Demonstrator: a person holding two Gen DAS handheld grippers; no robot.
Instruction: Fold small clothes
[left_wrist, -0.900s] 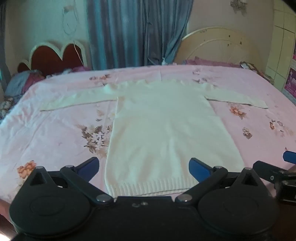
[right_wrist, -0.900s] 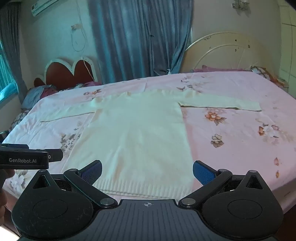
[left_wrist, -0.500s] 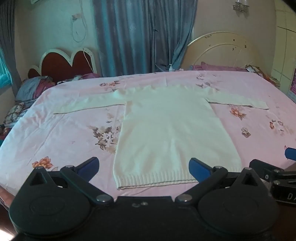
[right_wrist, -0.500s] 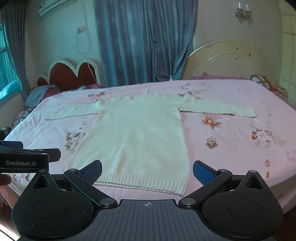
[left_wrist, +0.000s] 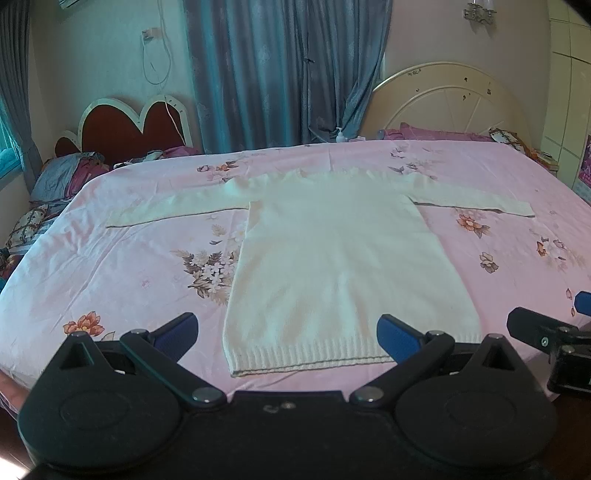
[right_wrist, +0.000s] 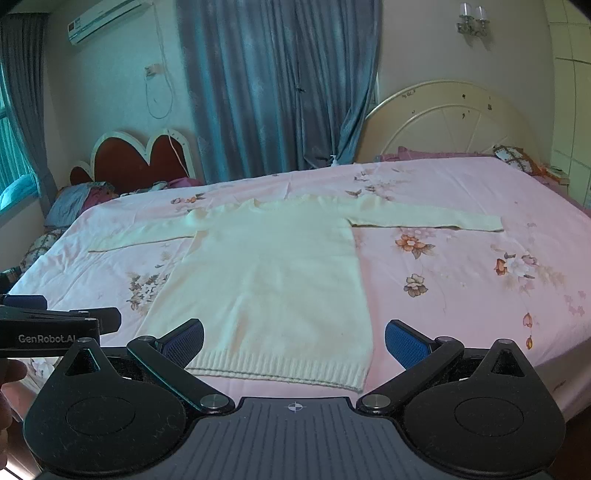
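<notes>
A cream long-sleeved knit sweater (left_wrist: 332, 258) lies flat on the pink floral bed sheet (left_wrist: 129, 266), hem toward me, both sleeves spread out sideways. It also shows in the right wrist view (right_wrist: 269, 273). My left gripper (left_wrist: 288, 334) is open and empty, held just before the bed's near edge, in front of the ribbed hem. My right gripper (right_wrist: 293, 341) is open and empty, also before the hem, toward its right corner. The right gripper shows at the right edge of the left wrist view (left_wrist: 546, 332); the left gripper shows at the left edge of the right wrist view (right_wrist: 55, 325).
A red heart-shaped headboard (left_wrist: 129, 129) and pillows (left_wrist: 62, 173) stand at the far left. A cream round headboard (left_wrist: 450, 99) and blue curtains (left_wrist: 284, 66) are behind the bed. A small bottle (left_wrist: 339, 133) stands at the far edge.
Both grippers have pulled back and risen from the bed, so the sweater looks farther and the whole hem is in view. The sweater has not moved.
</notes>
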